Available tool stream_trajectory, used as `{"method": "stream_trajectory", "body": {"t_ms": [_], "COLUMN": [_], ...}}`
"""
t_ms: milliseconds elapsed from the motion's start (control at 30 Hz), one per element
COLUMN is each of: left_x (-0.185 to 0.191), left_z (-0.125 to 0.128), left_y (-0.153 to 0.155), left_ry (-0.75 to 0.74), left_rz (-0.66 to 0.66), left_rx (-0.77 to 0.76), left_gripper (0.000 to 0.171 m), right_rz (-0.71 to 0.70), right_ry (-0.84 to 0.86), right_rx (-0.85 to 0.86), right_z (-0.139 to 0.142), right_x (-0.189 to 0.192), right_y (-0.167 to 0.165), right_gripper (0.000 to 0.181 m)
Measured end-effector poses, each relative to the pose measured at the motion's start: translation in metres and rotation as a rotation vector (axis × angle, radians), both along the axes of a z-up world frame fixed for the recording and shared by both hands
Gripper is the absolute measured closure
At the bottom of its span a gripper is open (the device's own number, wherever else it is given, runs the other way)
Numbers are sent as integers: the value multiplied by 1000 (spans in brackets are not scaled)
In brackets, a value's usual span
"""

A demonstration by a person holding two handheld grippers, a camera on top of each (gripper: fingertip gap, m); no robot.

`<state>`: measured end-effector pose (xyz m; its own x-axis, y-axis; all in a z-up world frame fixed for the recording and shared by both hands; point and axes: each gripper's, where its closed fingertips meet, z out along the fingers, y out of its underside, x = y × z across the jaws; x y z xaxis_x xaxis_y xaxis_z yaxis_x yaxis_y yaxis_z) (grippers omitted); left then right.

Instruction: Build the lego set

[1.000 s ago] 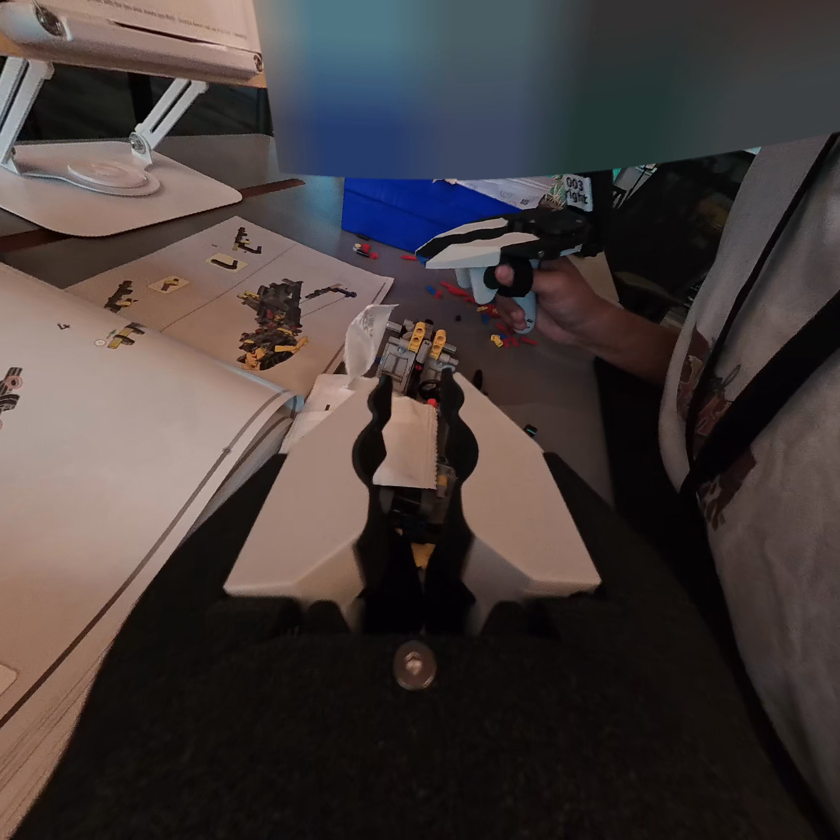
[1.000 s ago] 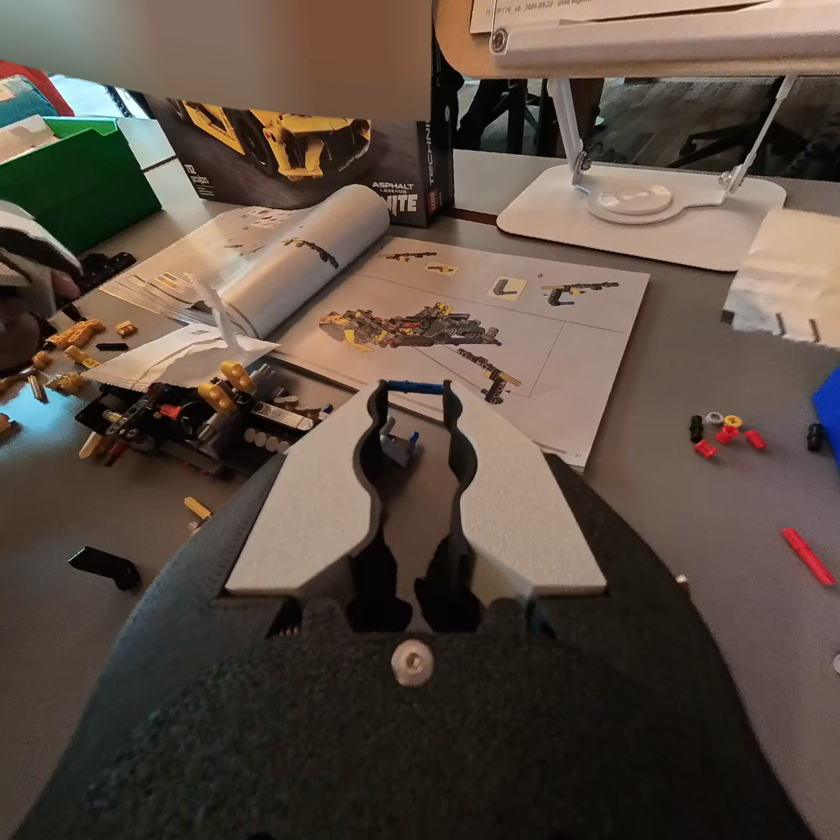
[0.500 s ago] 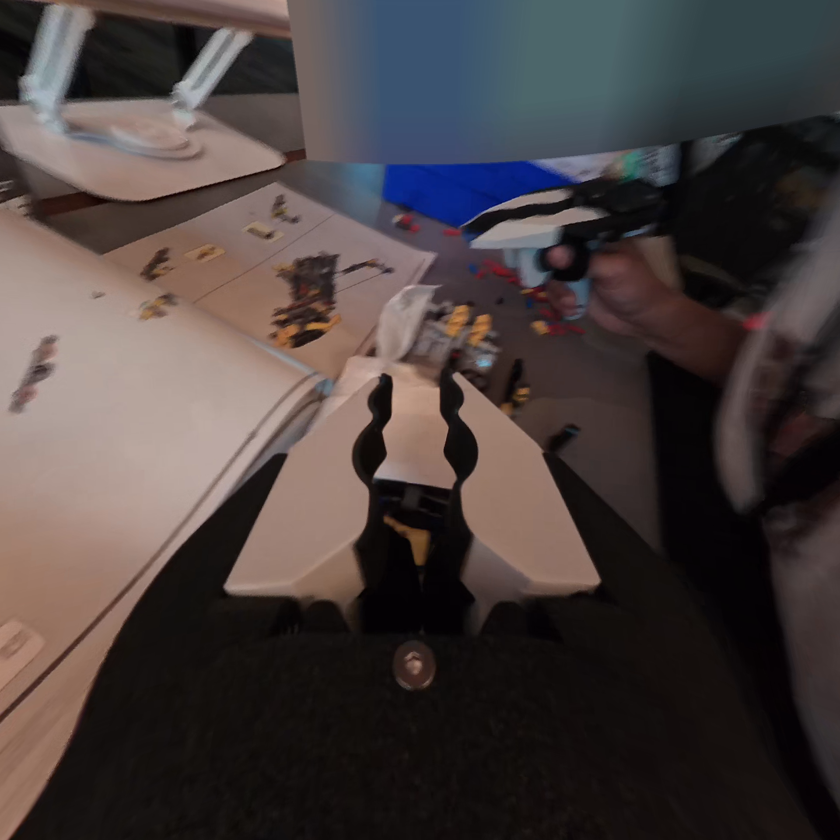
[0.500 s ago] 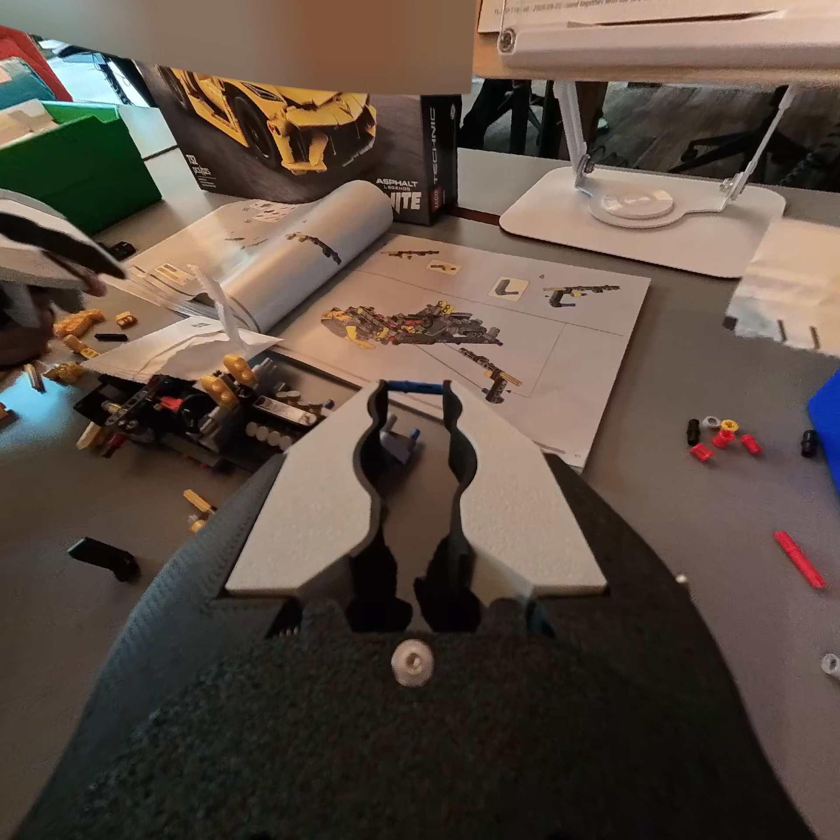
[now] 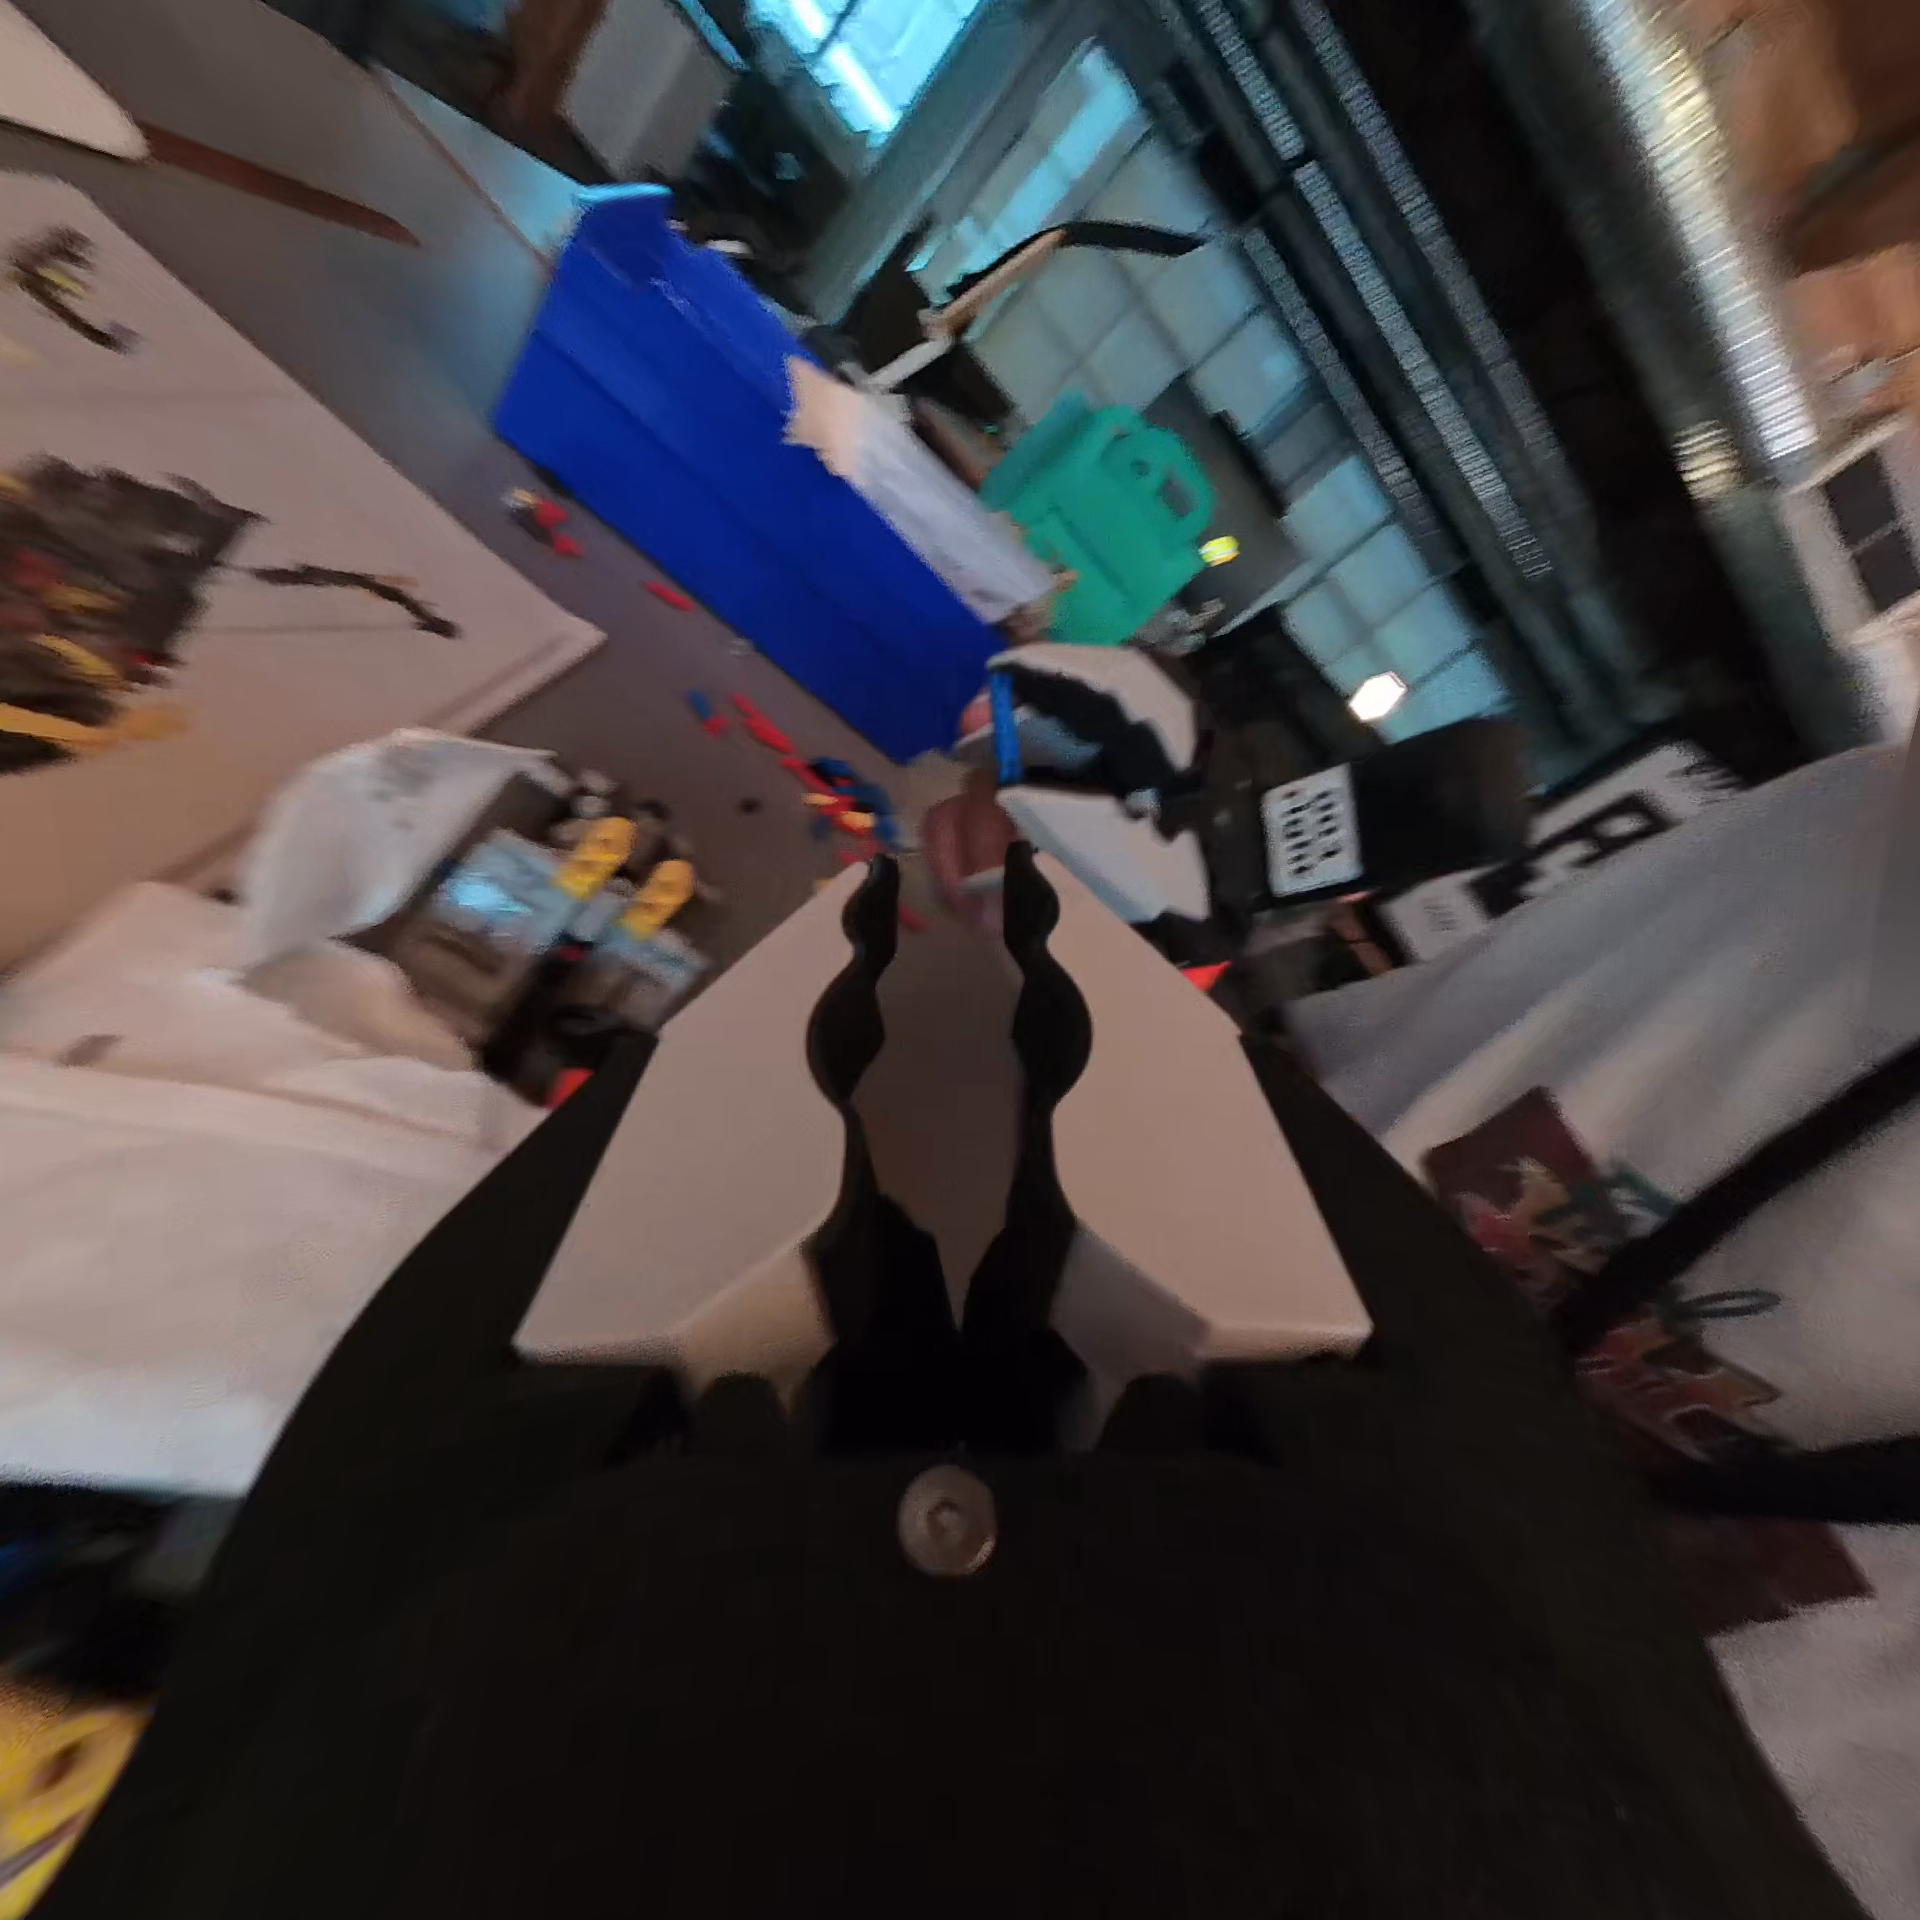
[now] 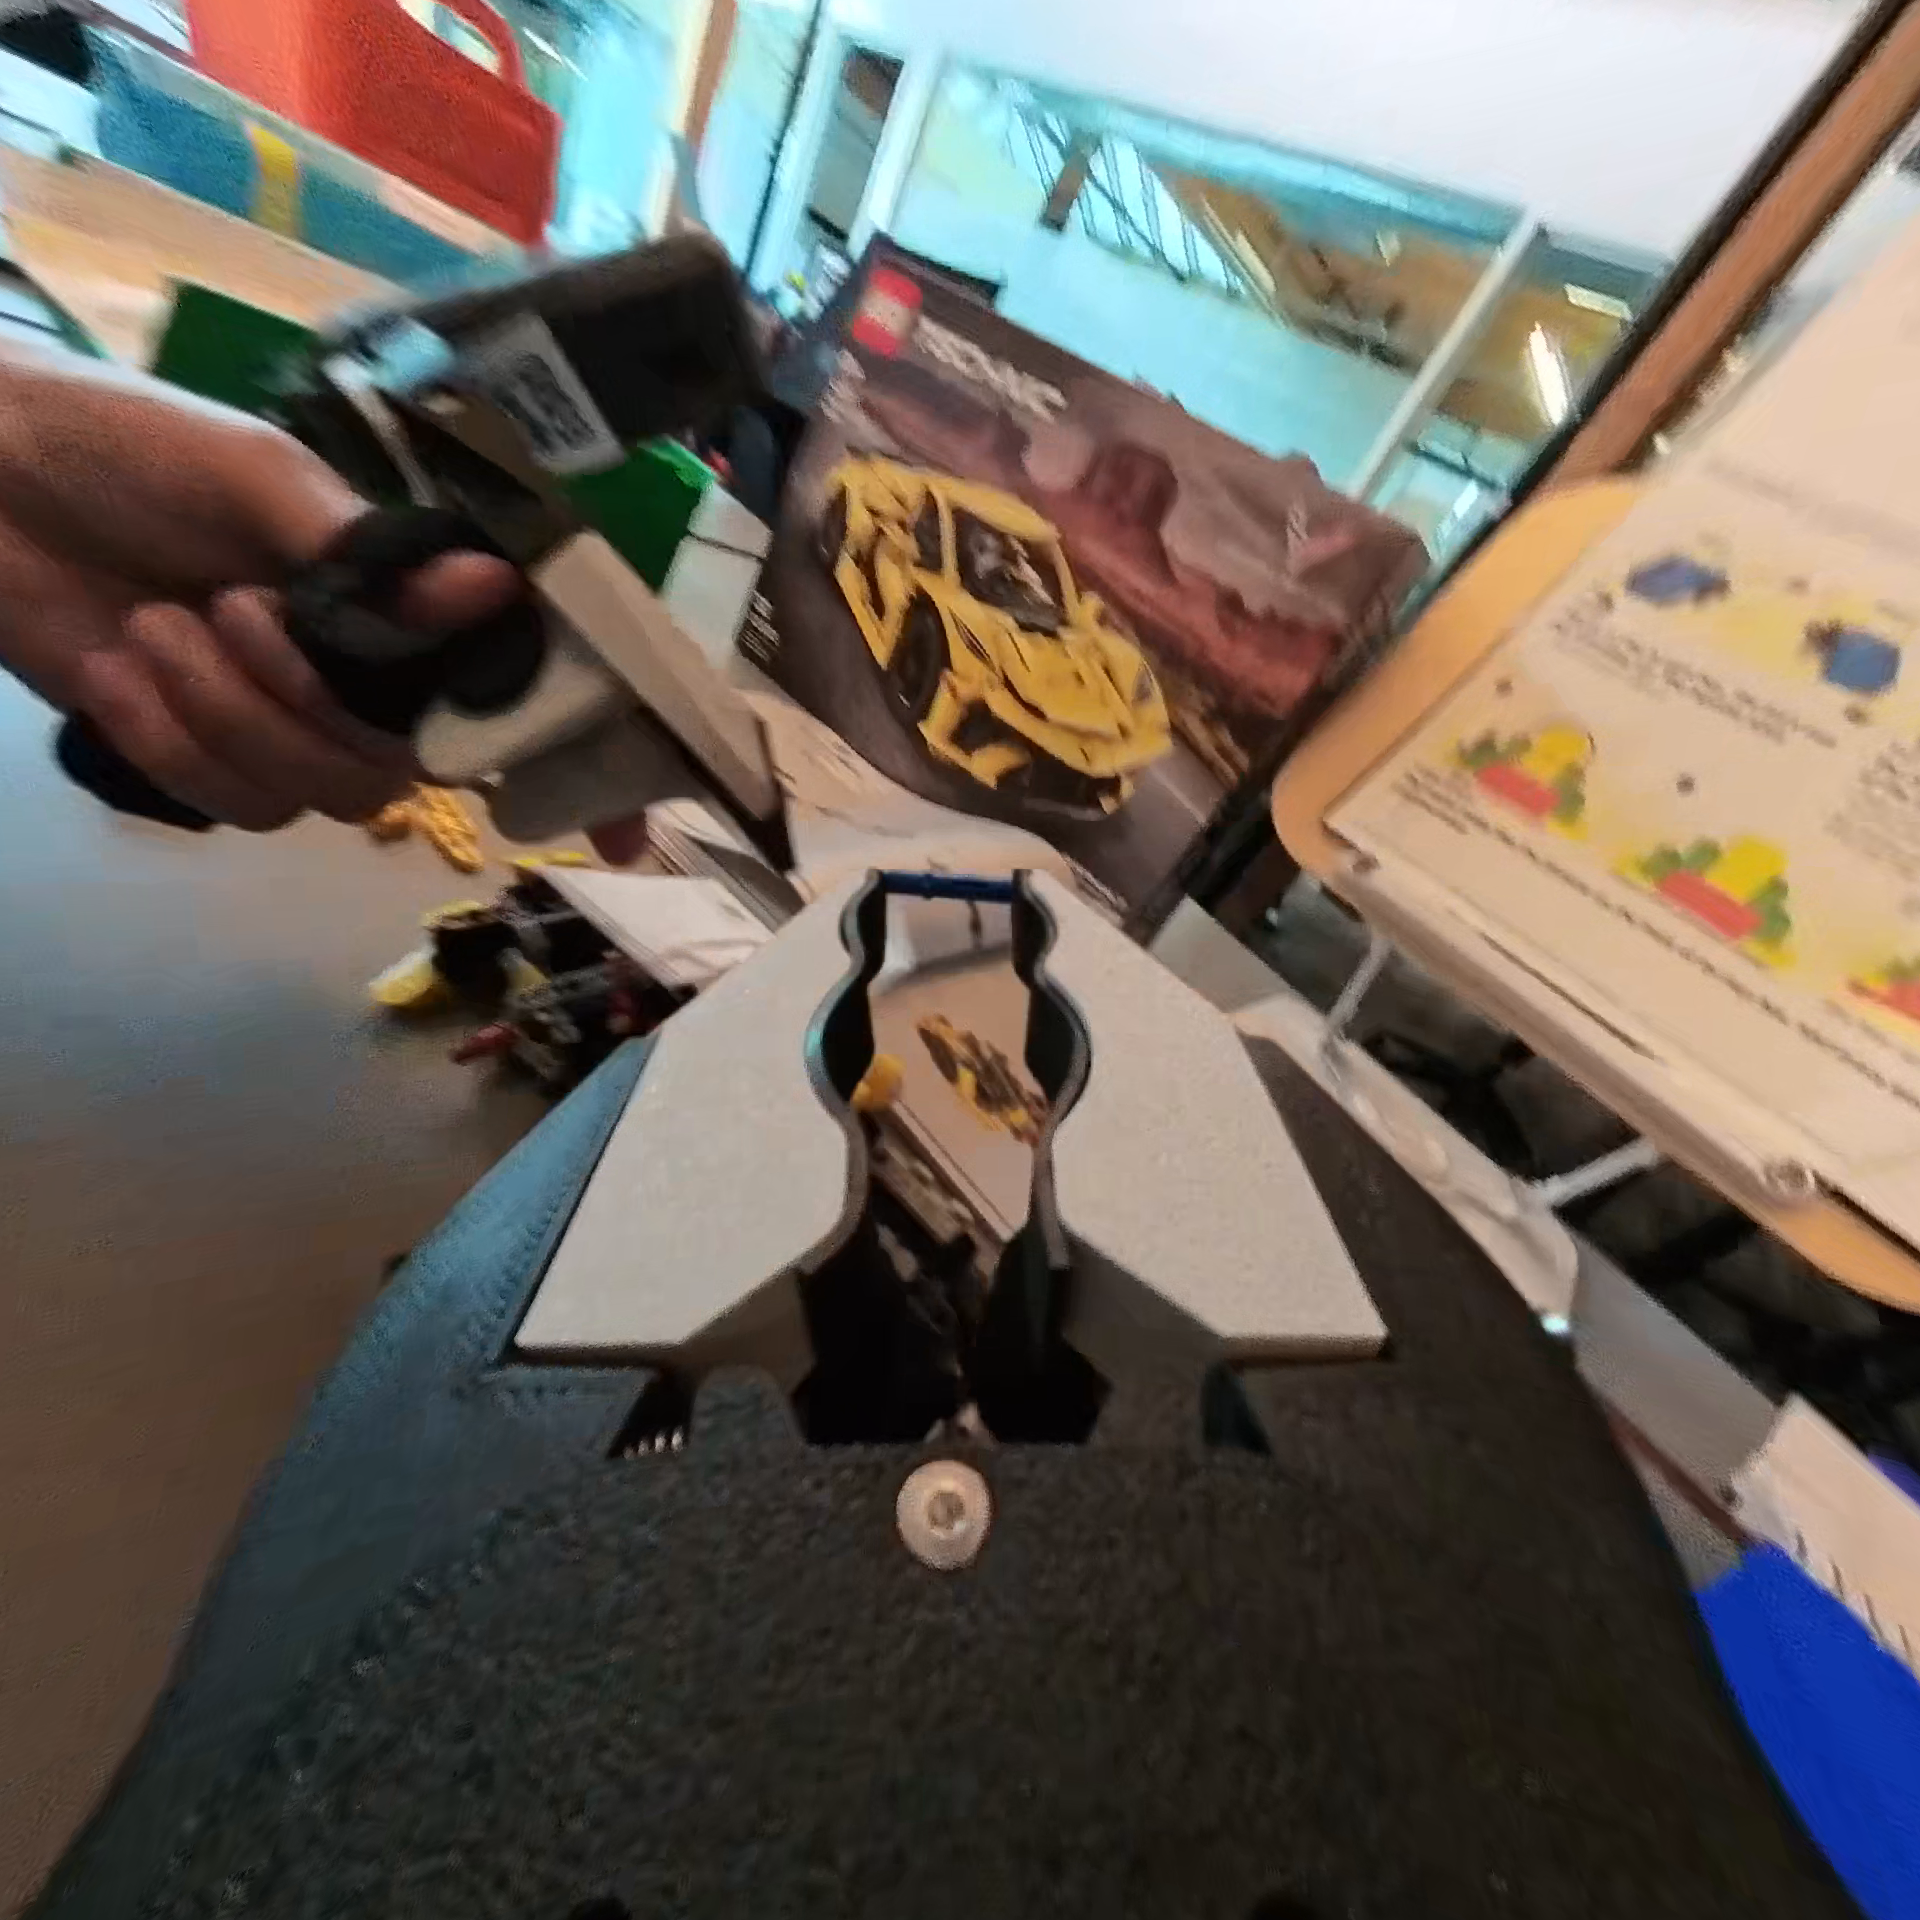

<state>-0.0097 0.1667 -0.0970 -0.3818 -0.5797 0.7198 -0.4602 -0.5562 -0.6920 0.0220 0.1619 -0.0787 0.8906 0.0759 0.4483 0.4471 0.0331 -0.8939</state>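
Note:
My right gripper (image 6: 945, 894) is shut on a short blue pin (image 6: 945, 886), held crosswise between its fingertips, raised above the table. In the left wrist view the right gripper (image 5: 1003, 743) and the blue pin (image 5: 1003, 727) sit just beyond my left gripper (image 5: 951, 873), which is open and empty, with a narrow gap. In the right wrist view a hand holds the left gripper (image 6: 717, 800) at upper left. The partly built black, grey and yellow lego model (image 5: 582, 914) lies on the table, also in the right wrist view (image 6: 520, 997). Both views are blurred.
The open instruction booklet (image 5: 260, 499) and a torn white paper bag (image 5: 384, 810) lie left of the model. A blue bin (image 5: 727, 488) stands behind loose red and blue parts (image 5: 790, 748). The lego box (image 6: 1039, 623) and a sheet on a stand (image 6: 1662, 779) are behind. The gap from one gripper's tips to the other's is roughly 4 cm.
Both grippers have risen and tilted up off the table and come close, facing each other. The left gripper has come away from the model. The right still holds the blue pin.

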Motion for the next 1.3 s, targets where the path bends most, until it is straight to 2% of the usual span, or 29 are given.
{"method": "stream_trajectory", "body": {"t_ms": [100, 333, 433, 567, 833, 967, 1033, 1067, 1100, 1233, 1300], "left_x": [-5, -15, -19, -19, -26, -28, -29, -28, -28, -28, -28], "left_z": [8, 15, 18, 12, 8, 4, 1, -3, -10, -30, -35], "left_y": [-13, -23, -26, -24, -32, -30, -26, -20, -12, 12, 14], "left_ry": [-2, -42, -45, -36, -45, -71, -83, -91, -103, -235, -288], "left_rz": [-55, -89, -113, -98, -176, -172, -164, -137, -100, 25, 55], "left_rx": [-102, -49, -64, -34, 20, 152, 250, 346, 485, 1137, 1377], "left_gripper": [154, 163, 160, 169, 169, 170, 170, 170, 170, 171, 171], "right_rz": [43, 75, 67, 80, 135, 123, 134, 147, 176, 343, 392], "right_ry": [-82, -216, -258, -263, -201, -235, -158, -98, -32, 333, 458], "right_rx": [43, 105, 110, 104, 90, 90, 78, 64, 40, -171, -303], "right_z": [2, 4, 2, 0, 0, -4, -6, -7, -9, -22, -35], "right_x": [-21, -43, -47, -50, -58, -59, -59, -59, -59, -60, -60], "right_y": [-3, -7, -6, -5, -7, -7, -7, -7, -8, -12, -10], "right_gripper": [158, 159, 158, 159, 159, 158, 158, 154, 148, 149, 153]}}
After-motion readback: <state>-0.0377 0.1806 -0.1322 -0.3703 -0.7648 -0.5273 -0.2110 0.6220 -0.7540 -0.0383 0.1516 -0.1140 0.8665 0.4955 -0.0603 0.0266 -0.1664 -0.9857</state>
